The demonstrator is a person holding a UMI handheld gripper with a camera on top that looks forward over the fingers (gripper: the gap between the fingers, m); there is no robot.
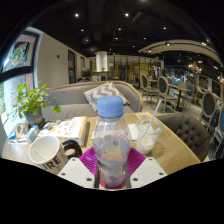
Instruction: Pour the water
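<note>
A clear plastic water bottle (111,140) with a blue cap (110,104) stands upright between my fingers. My gripper (111,168) is shut on the bottle's lower body, and the magenta pads (92,159) press against it on both sides. Just right of the bottle and a little beyond the fingers, a clear glass tumbler (148,135) rests on the wooden table (176,150). To the left of the fingers a white mug (47,153) with dark lettering and a black handle sits on the table.
A potted green plant (31,101) and a stack of books or papers (62,128) lie at the far left of the table. A grey sofa (80,98) with a patterned cushion (103,92) is behind the table. Chairs and tables (165,90) fill the café room beyond.
</note>
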